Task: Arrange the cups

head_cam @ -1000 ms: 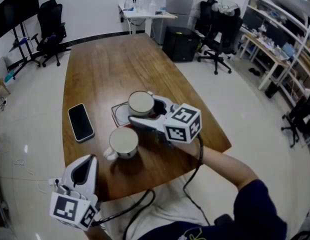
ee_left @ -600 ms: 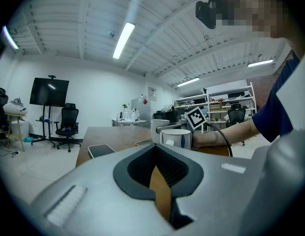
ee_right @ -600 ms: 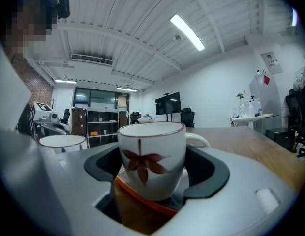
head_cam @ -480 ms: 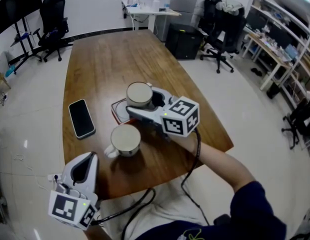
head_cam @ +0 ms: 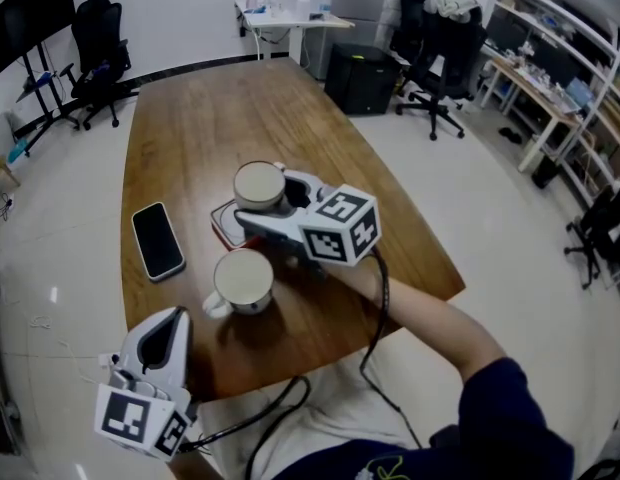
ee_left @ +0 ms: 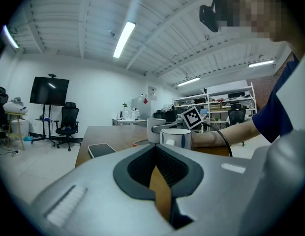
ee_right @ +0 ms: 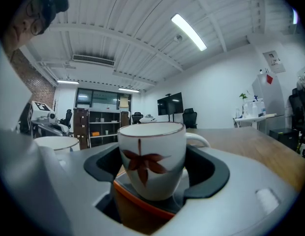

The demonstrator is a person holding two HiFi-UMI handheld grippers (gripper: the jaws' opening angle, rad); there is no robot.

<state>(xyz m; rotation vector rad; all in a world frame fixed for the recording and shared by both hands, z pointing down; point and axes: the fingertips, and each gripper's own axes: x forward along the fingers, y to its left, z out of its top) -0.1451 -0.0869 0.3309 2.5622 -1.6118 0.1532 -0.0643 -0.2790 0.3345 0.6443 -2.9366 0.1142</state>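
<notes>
A white cup with a brown leaf print stands between the jaws of my right gripper, which is shut on its sides. Its base is at the grey, red-edged coaster; whether it rests on it I cannot tell. A second white cup stands on the wooden table just nearer than the coaster, handle to the left. My left gripper hangs off the table's near-left edge, shut and empty. From the left gripper view both cups show ahead.
A black phone lies flat left of the coaster. The table's far half is bare wood. Office chairs, a white side table and shelves stand around the room. The person's arm reaches in from the near right.
My right gripper has slid a little to the left with the leaf cup in it, closer to the phone. The second cup and my left gripper have stayed put.
</notes>
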